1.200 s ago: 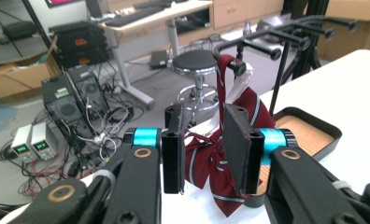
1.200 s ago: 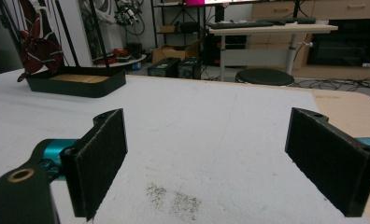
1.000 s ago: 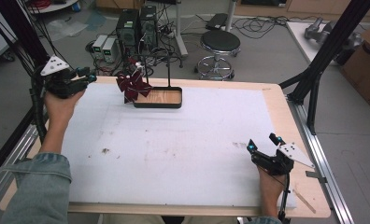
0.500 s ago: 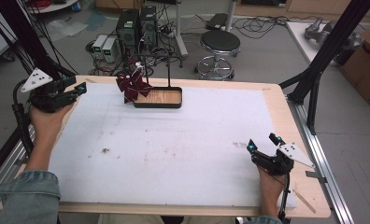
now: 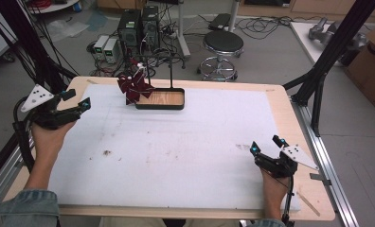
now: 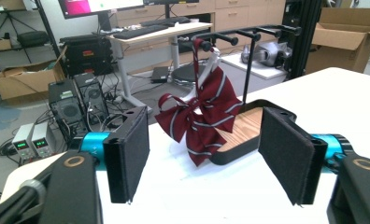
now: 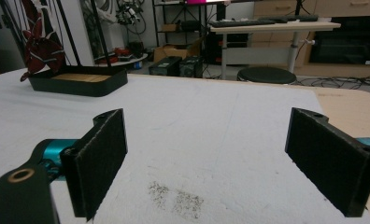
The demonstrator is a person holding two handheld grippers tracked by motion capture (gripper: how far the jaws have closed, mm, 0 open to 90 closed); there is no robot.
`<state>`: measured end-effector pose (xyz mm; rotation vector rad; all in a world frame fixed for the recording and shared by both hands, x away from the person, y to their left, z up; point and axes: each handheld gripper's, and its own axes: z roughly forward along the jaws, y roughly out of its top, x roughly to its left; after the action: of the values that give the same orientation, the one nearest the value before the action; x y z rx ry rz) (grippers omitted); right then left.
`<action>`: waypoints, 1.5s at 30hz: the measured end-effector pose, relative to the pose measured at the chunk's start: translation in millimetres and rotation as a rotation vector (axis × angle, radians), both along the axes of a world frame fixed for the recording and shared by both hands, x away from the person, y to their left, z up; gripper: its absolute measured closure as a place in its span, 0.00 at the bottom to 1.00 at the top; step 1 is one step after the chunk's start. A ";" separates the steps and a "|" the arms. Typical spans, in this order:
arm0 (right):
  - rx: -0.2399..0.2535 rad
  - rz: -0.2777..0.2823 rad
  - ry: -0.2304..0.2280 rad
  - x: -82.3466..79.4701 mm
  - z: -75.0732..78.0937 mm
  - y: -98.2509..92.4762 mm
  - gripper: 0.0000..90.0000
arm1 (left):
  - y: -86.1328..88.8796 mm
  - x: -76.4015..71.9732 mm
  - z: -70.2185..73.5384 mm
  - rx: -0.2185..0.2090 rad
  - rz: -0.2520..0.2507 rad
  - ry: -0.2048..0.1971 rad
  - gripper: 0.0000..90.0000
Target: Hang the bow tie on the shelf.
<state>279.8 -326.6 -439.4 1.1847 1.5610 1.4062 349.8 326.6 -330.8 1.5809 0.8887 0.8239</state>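
A dark red striped bow tie (image 5: 134, 87) hangs from the black rack of a stand with a wooden base (image 5: 164, 99) at the far left of the white mat (image 5: 185, 142). My left gripper (image 5: 79, 98) hovers at the table's left edge, pointing toward the bow tie. Its jaws have just been opening and are open with nothing between them. In the left gripper view the bow tie (image 6: 202, 116) hangs well beyond the left gripper (image 6: 204, 156). My right gripper (image 5: 266, 144) rests open at the near right, and the right gripper (image 7: 230, 158) has only mat between its pads.
A small dark stain (image 5: 106, 152) marks the mat near the left. Behind the table stand a round stool (image 5: 222, 45) and computer boxes (image 5: 138, 23) on the floor. A cardboard box (image 5: 372, 61) and black frame posts stand at the right.
My left gripper has drawn back from the far left corner toward the person and slightly left, and its jaws stand wider apart. The right gripper and the bow tie have not moved.
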 end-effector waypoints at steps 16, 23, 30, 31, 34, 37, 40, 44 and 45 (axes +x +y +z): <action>0.005 0.001 0.003 0.1 -0.1 -0.2 0.13 | -2.3 -26.5 -40.3 0.011 0.014 0.066 0.28; 0.006 0.001 0.004 0.0 -0.1 -0.4 0.13 | -5.4 -34.6 -59.6 0.027 0.031 0.099 0.28; 0.007 0.000 0.004 0.0 0.0 -0.3 0.13 | -7.9 -43.4 -80.4 0.034 0.043 0.137 0.28; 0.008 0.001 0.004 0.0 -0.1 -0.3 0.13 | -8.8 -44.9 -83.1 0.038 0.042 0.140 0.28; 0.010 0.001 0.004 0.0 0.0 -0.3 0.13 | -12.2 -48.9 -89.2 0.065 0.044 0.145 0.28; 0.010 0.002 0.004 -0.1 0.0 -0.4 0.13 | -13.6 -51.3 -93.9 0.076 0.046 0.151 0.28; 0.007 0.002 0.001 0.1 0.0 -0.8 0.13 | -14.3 -51.5 -100.6 0.080 0.046 0.183 0.28; 0.006 0.001 -0.001 0.1 0.0 -0.9 0.13 | -13.9 -51.2 -106.6 0.089 0.053 0.206 0.26; 0.007 0.001 -0.001 0.1 0.1 -0.8 0.13 | -13.8 -51.5 -106.9 0.092 0.054 0.205 0.26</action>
<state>279.9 -327.5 -439.4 1.1874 1.5566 1.4139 298.3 312.8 -437.7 1.7514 1.0569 0.7585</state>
